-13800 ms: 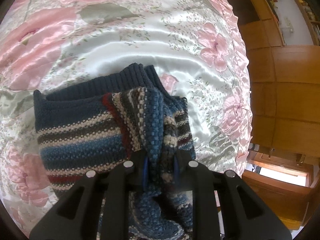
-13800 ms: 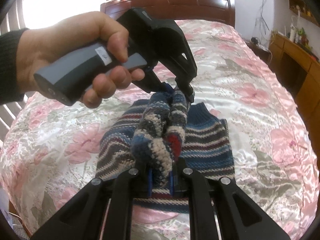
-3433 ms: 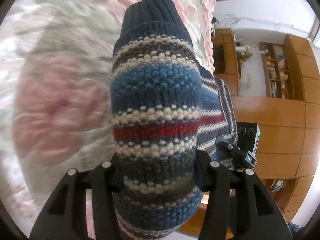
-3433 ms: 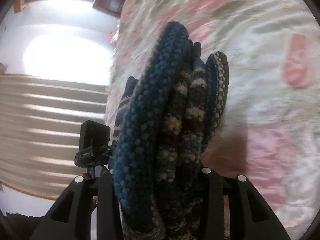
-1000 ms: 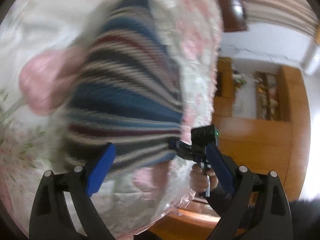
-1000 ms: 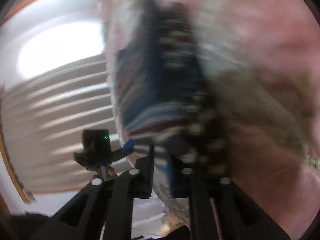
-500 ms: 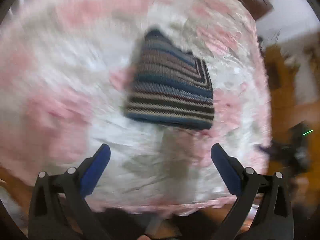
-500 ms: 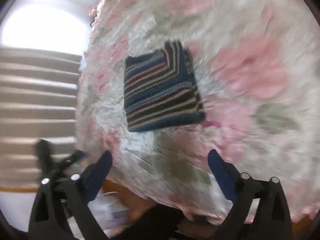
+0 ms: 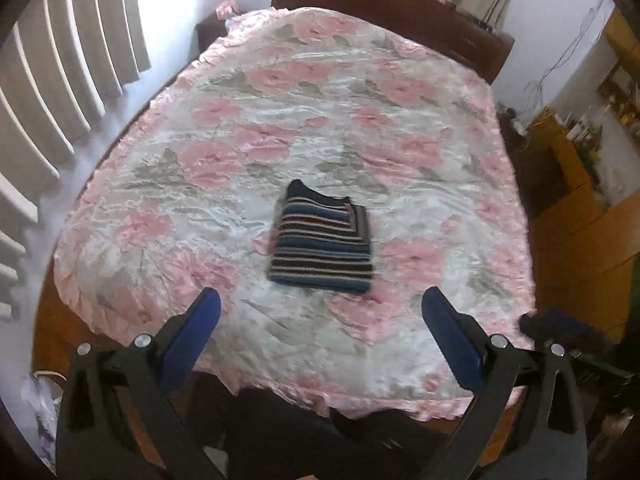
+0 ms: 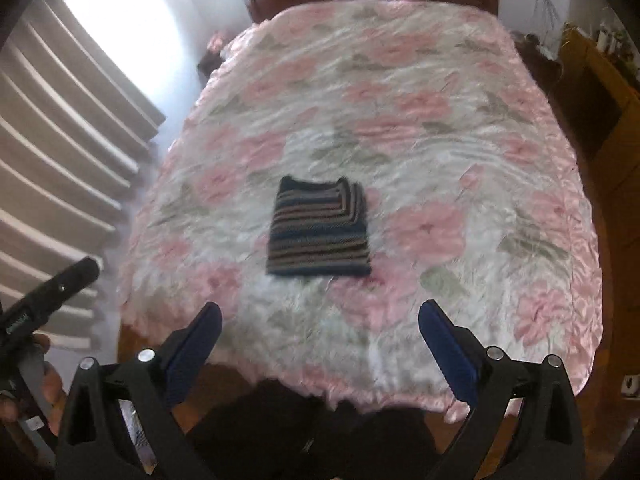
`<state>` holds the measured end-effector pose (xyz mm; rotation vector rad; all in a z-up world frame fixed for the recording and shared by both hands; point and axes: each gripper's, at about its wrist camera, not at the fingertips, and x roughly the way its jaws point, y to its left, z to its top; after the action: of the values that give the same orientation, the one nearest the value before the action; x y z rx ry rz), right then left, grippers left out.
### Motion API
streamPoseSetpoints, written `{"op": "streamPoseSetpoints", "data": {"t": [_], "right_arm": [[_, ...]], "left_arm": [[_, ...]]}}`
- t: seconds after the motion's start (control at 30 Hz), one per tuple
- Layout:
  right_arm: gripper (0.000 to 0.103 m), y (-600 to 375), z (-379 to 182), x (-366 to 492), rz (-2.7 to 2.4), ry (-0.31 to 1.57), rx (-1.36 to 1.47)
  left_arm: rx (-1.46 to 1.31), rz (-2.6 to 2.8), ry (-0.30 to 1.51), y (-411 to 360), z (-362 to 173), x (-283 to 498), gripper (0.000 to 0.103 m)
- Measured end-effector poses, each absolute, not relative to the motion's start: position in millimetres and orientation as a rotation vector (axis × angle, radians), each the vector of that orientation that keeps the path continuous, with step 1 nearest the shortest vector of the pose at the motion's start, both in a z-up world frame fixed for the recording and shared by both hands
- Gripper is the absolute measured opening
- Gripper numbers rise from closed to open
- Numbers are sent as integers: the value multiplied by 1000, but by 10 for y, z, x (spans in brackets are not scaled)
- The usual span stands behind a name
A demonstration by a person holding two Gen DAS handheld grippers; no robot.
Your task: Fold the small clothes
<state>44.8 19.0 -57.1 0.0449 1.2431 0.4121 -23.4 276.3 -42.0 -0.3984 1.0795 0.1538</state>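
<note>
Left wrist view: folded striped sweater [image 9: 322, 244] flat mid-bedspread [image 9: 208, 208], collar toward headboard [image 9: 392, 4], stripes crosswise. Left gripper [image 9: 320, 332] raised over foot edge, tongs spread, empty. Right gripper [image 10: 318, 334] likewise spread, well apart from sweater.

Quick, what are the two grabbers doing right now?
Left gripper: open, holding nothing.
Right gripper: open, holding nothing.
The folded sweater lies on the bed.

Place: a home bedroom.
Bed [image 9: 328, 92]: sitting mid-room under a pink floral satin cover, dark wooden headboard [image 9: 392, 4] standing behind.
Window: vertical blinds [image 9: 60, 80] hanging on the left.
Furniture: wooden cabinets [image 9: 580, 220] lining the right.
</note>
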Motion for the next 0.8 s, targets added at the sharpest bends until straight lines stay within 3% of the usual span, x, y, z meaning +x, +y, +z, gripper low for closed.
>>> {"op": "streamPoseSetpoints", "data": {"t": [0.33, 0.8], "right_arm": [[99, 413, -9, 145, 437, 1171, -65], [99, 337, 232, -70, 290, 1066, -181]], "left_arm": [[-316, 152, 1124, 2545, -171, -470, 100], [-257, 85, 1088, 2354, -29, -607, 100]]}}
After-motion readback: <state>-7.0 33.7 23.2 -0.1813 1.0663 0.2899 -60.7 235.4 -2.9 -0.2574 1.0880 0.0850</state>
